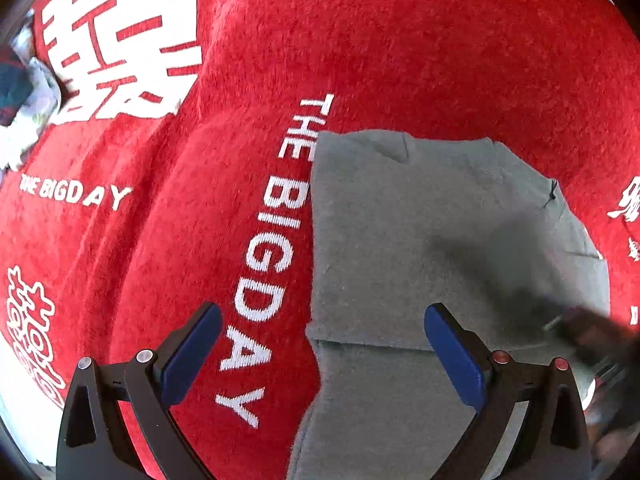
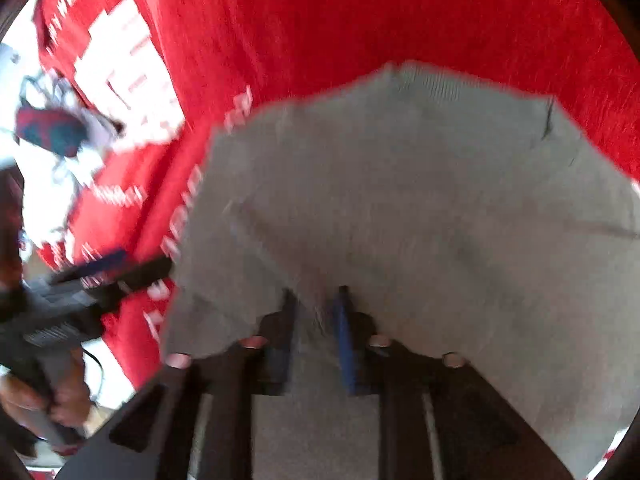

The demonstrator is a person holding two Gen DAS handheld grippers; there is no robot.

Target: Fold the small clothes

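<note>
A grey knit garment [image 1: 420, 220] lies folded on a red blanket [image 1: 400, 40] with white lettering. My left gripper [image 1: 323, 308] hovers over the garment's left edge, its blue pads wide apart and nothing between them. The right gripper [image 1: 592, 332] is a dark blur at that view's right edge. In the right wrist view the grey garment [image 2: 400, 200] fills the middle. My right gripper [image 2: 315, 296] points down at it with a narrow gap between the pads, and grey cloth shows through that gap. The left gripper [image 2: 148, 260] shows blurred at the left, beside the garment.
The red blanket [image 2: 320, 20] covers the whole work surface. A heap of other clothes [image 1: 24, 92], dark blue and white, sits at its far left edge, and this heap [image 2: 52, 132] shows again in the right wrist view. A person's hand [image 2: 60, 400] grips the left tool.
</note>
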